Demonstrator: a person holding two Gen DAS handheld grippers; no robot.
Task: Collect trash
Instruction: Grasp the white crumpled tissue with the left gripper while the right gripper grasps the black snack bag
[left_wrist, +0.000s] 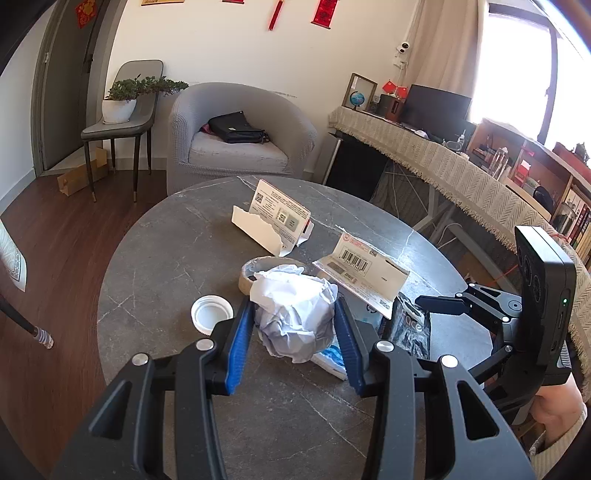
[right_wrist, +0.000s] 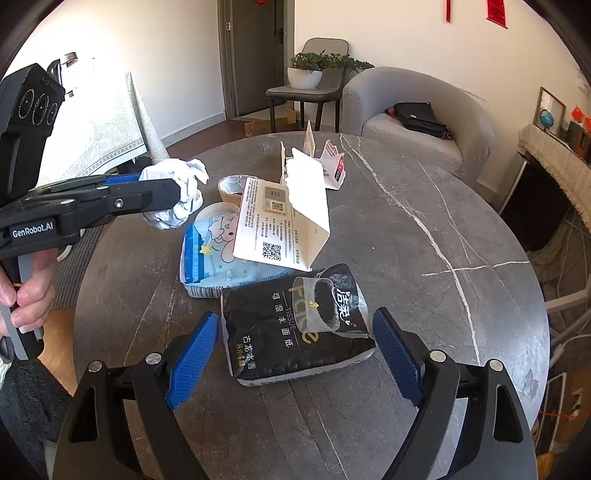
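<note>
Our left gripper clamps the crumpled paper above the bench; our right gripper, fingers wide, straddles the black tissue pack, whose long axis runs away from us.

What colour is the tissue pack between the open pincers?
Black, with white and gold writing: the tissue pack shows best in the right wrist view, between the right gripper's open fingers.

Crumpled paper between left gripper pads, cap left, carton right
</note>
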